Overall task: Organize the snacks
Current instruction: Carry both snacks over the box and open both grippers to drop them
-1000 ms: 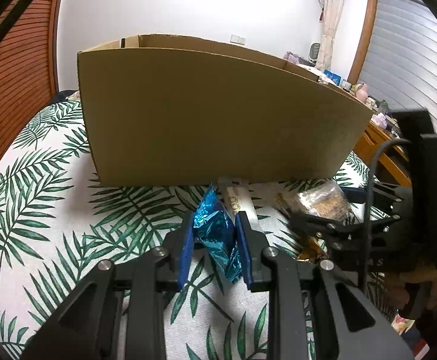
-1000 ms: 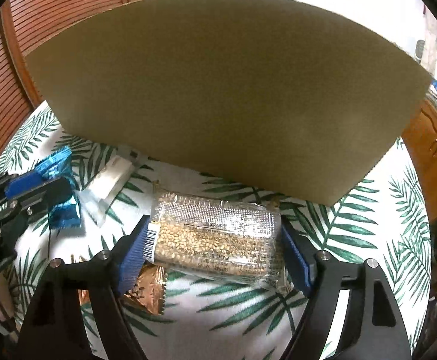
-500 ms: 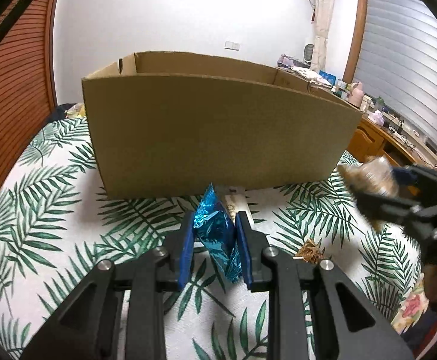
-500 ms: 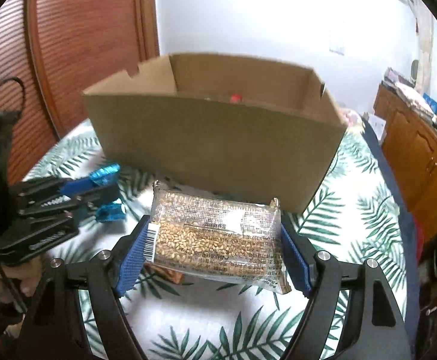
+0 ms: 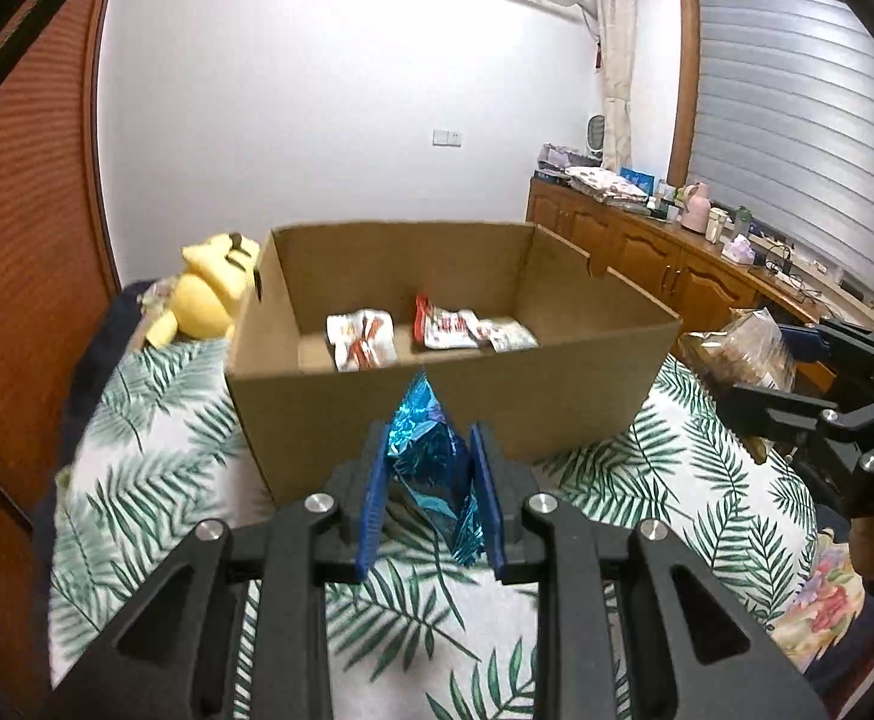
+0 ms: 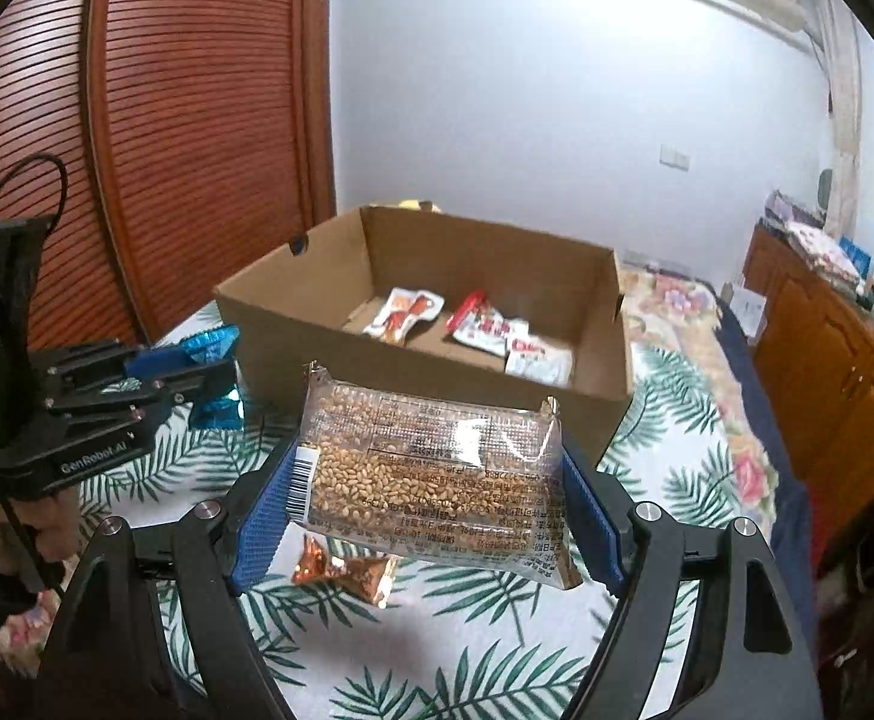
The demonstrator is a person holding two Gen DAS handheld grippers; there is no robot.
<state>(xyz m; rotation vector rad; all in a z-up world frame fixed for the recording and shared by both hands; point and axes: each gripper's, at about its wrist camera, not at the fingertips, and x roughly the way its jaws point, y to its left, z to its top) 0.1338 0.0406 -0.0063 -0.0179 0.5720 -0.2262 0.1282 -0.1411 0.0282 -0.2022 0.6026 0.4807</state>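
Observation:
An open cardboard box (image 5: 437, 414) (image 6: 413, 384) stands on the palm-leaf cloth, with a few red-and-white snack packets (image 5: 454, 327) (image 6: 484, 324) on its floor. My left gripper (image 5: 431, 480) is shut on a shiny blue foil packet (image 5: 431, 456), held above the cloth in front of the box's near wall. My right gripper (image 6: 431, 498) is shut on a wide clear packet of grain bars (image 6: 437, 474), also lifted before the box. Each gripper shows in the other's view: the left gripper (image 6: 197, 372) at left, the right gripper (image 5: 754, 372) at right.
A copper foil snack (image 6: 347, 570) lies on the cloth (image 6: 437, 660) under the right gripper. A yellow plush toy (image 5: 215, 294) sits behind the box's left corner. A wooden sideboard (image 5: 646, 252) with clutter runs along the right; a slatted wooden door (image 6: 185, 120) is at left.
Both grippers rose with their packets, from level with the box's near wall to above its rim, so the box's inside and its packets now show.

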